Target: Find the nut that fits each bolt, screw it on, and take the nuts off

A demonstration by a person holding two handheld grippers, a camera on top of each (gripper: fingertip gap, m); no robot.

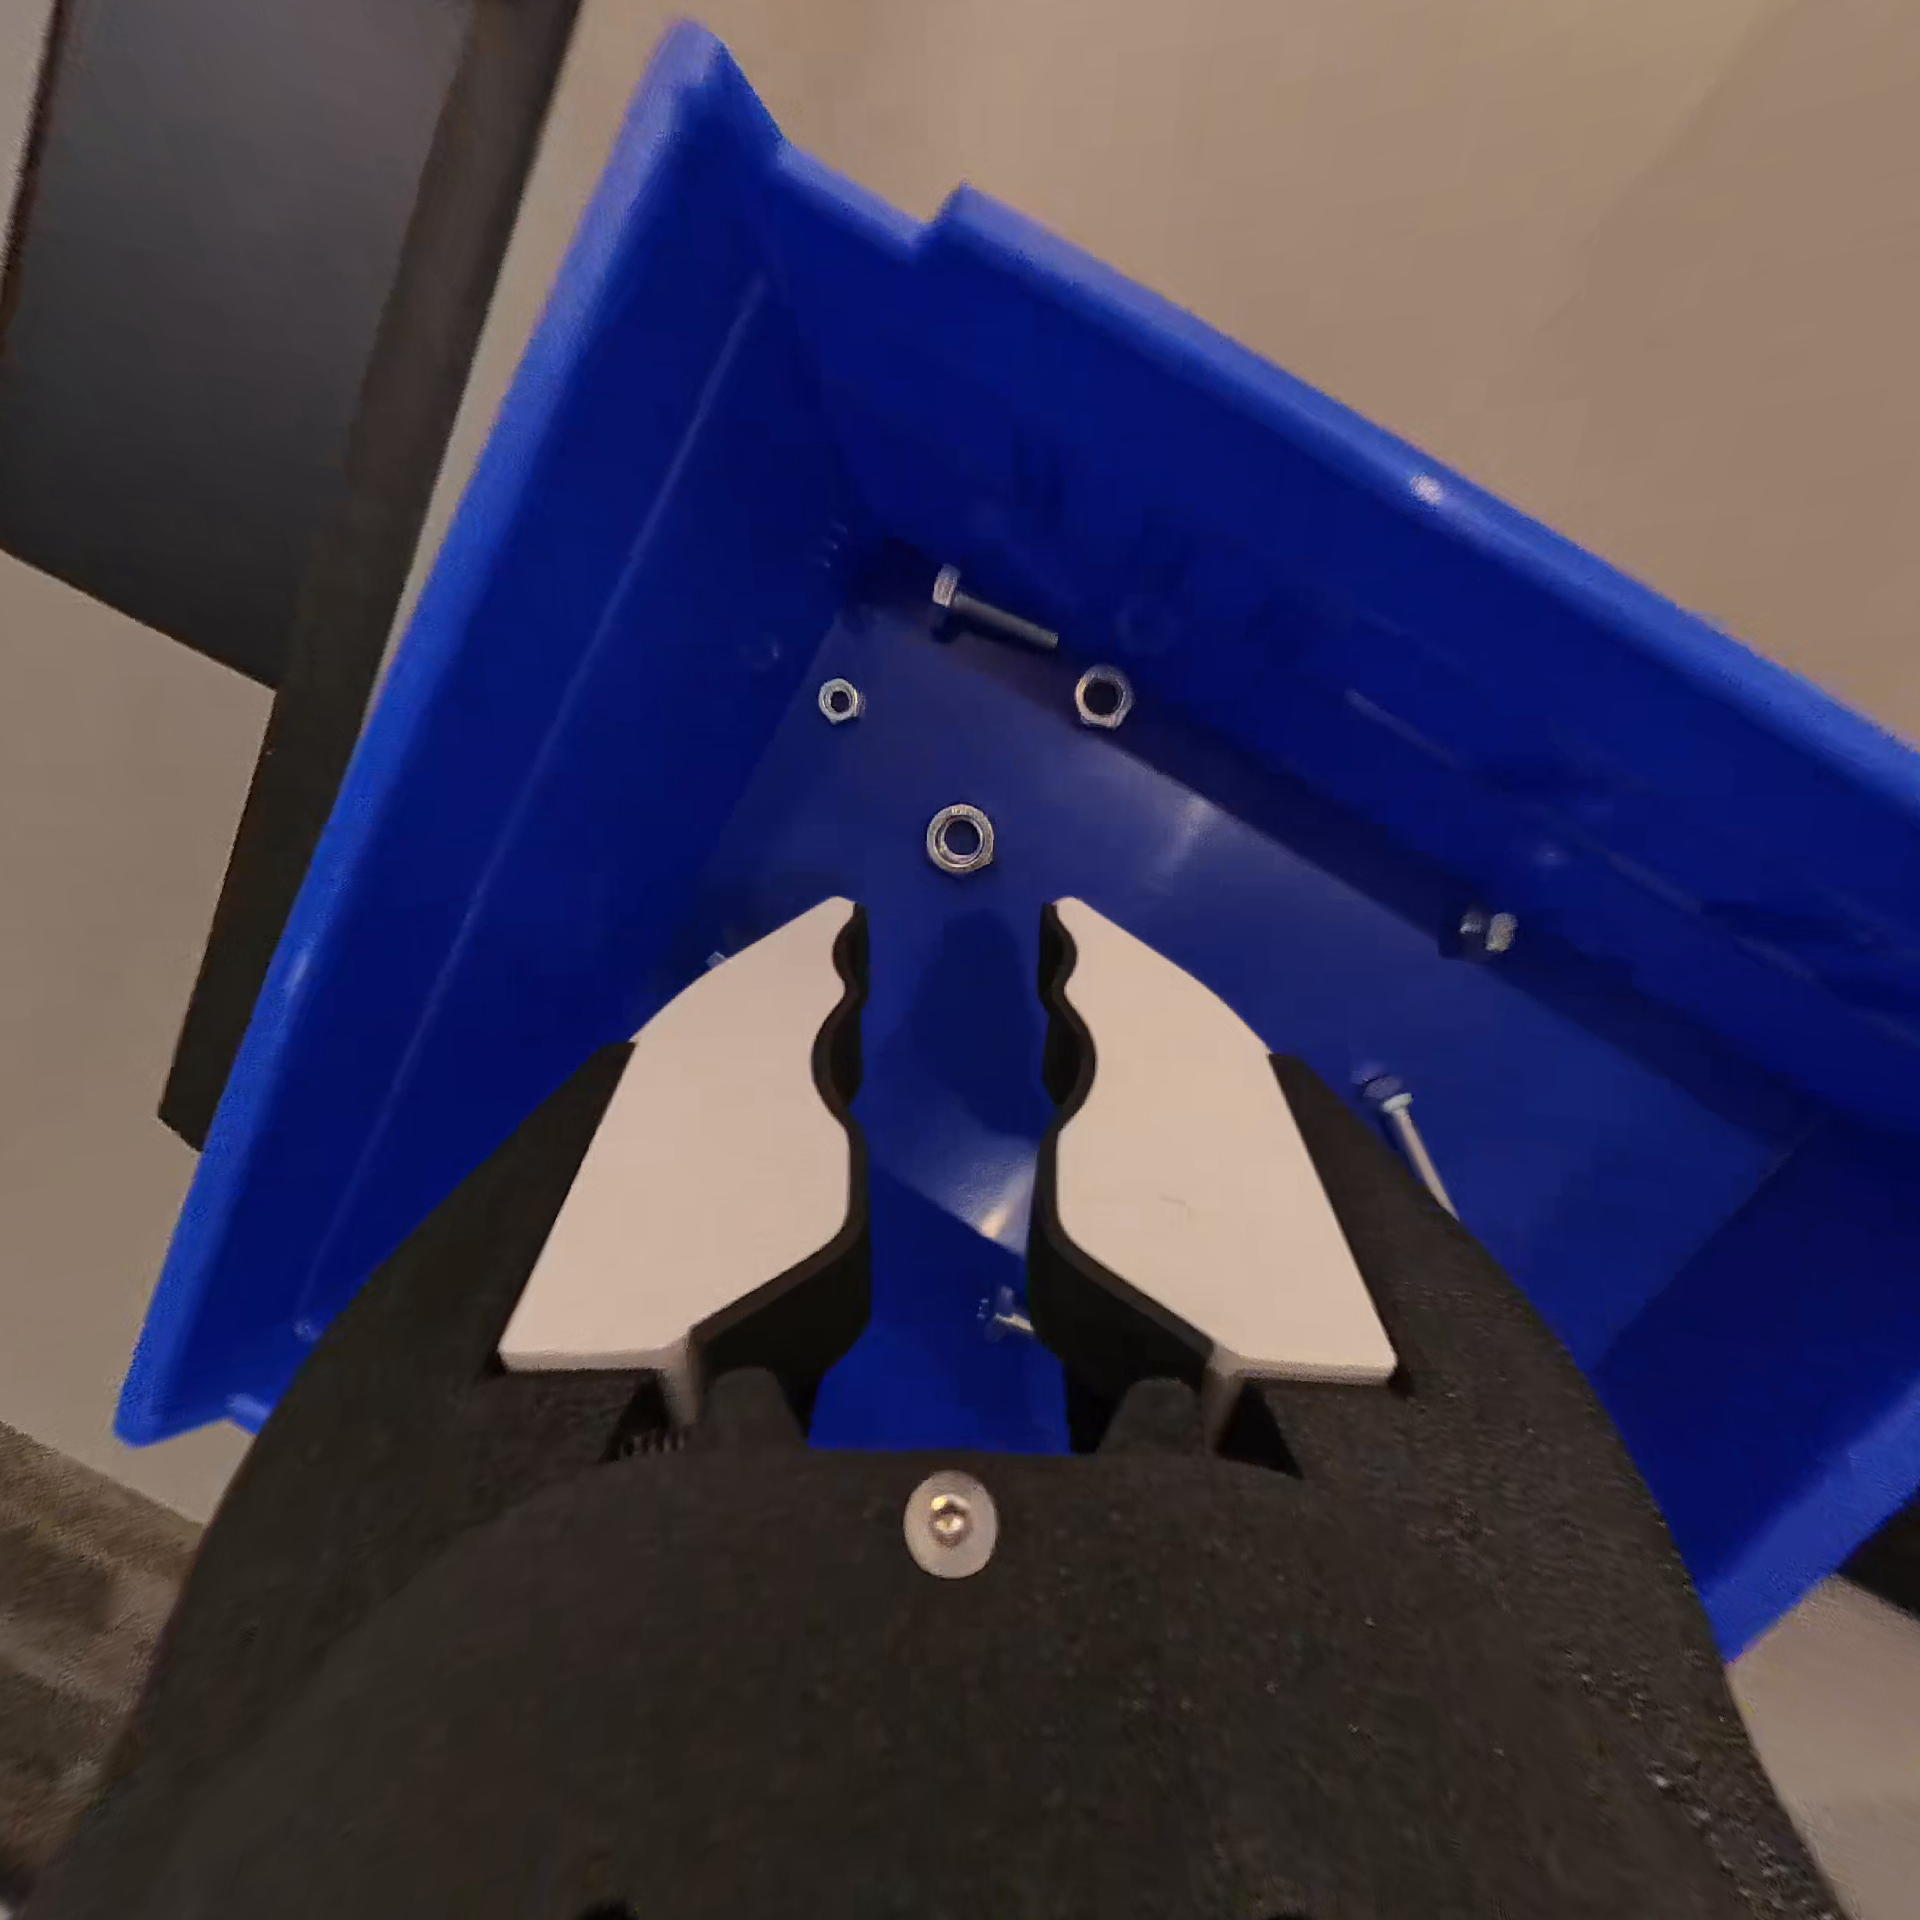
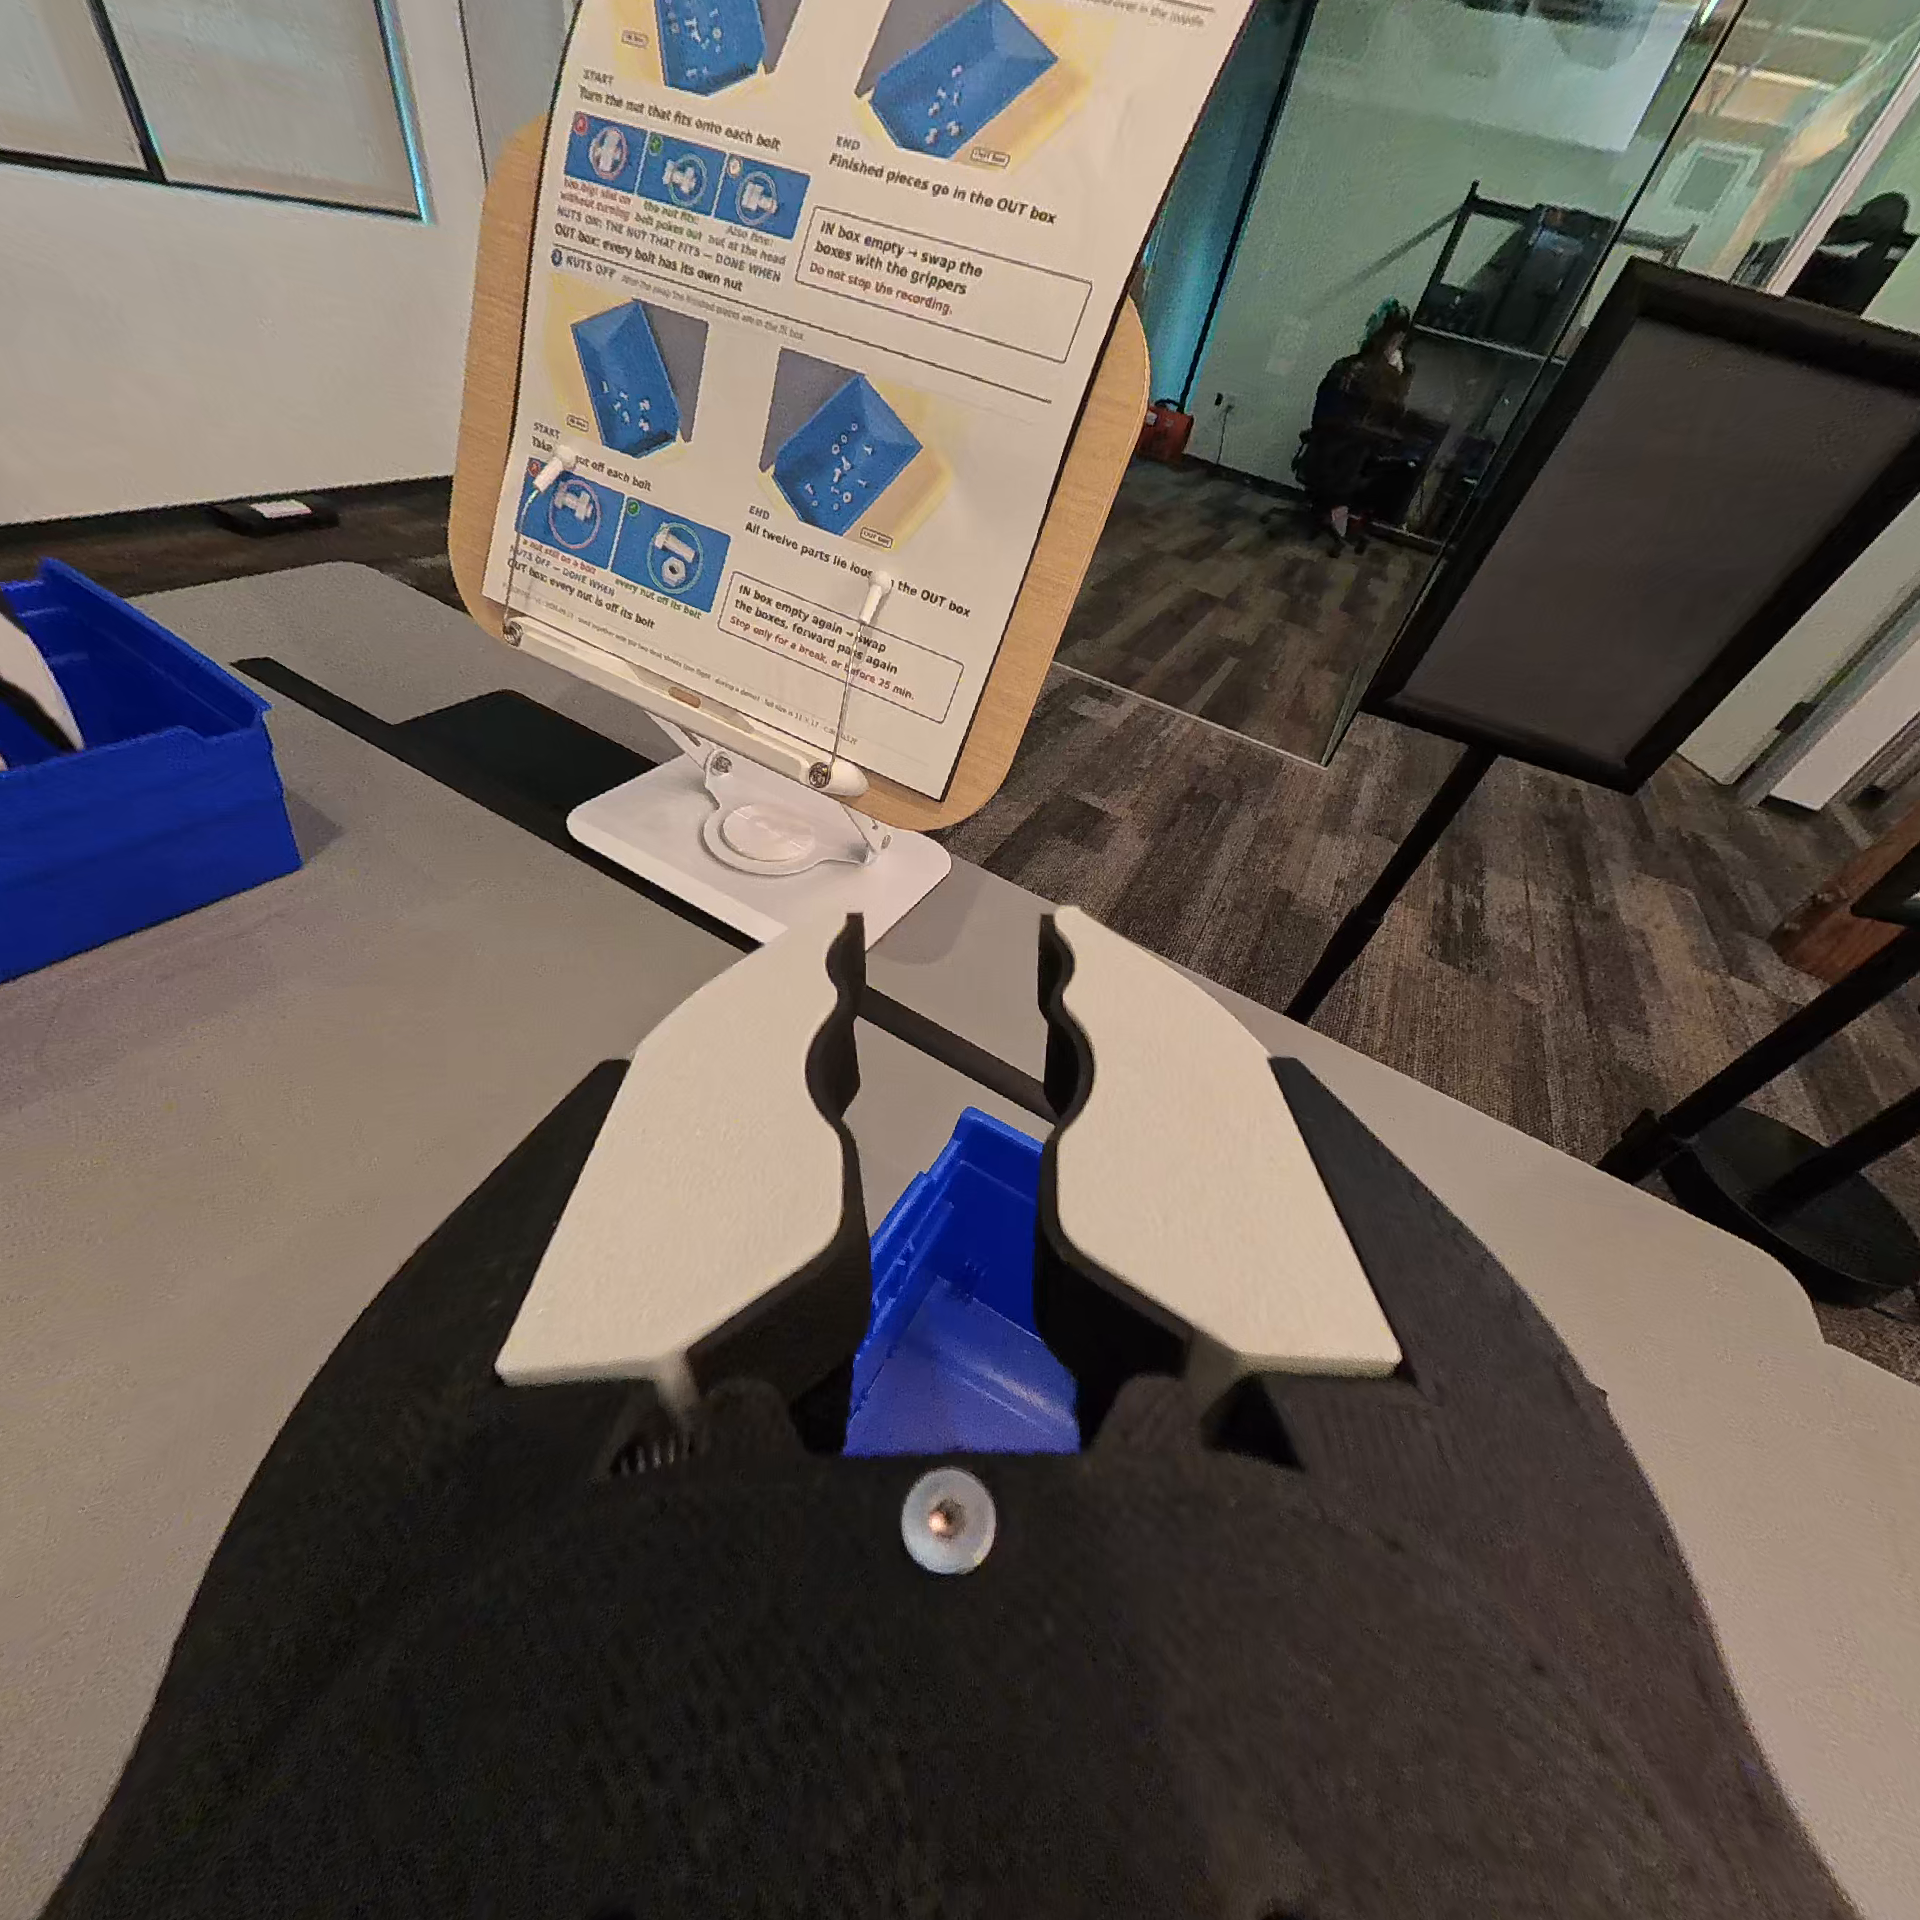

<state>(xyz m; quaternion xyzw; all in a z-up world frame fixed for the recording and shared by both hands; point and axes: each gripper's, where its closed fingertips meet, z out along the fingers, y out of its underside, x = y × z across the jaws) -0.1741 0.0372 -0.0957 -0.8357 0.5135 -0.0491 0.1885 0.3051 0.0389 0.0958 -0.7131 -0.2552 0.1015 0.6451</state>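
In the left wrist view a blue bin (image 1: 540,831) fills the frame. On its floor lie three loose nuts: a small one (image 1: 837,700), one (image 1: 1103,694) to its right and a larger one (image 1: 959,837) just beyond my fingertips. A bolt (image 1: 992,611) lies in the far corner. Other bolts lie at the right (image 1: 1488,928), (image 1: 1403,1127) and between my fingers (image 1: 1003,1317). My left gripper (image 1: 951,914) is open and empty, inside the bin. My right gripper (image 2: 951,925) is open and empty above the table; a second blue bin (image 2: 961,1299) shows between its fingers.
A grey table (image 2: 364,1039) carries an instruction sheet on a wooden stand (image 2: 790,416) with a white base. The first blue bin (image 2: 135,790) stands at the table's left. To the right are a black sign stand (image 2: 1662,540), carpet floor and glass walls. My hands' fingertips stand some 50 centimetres from each other.
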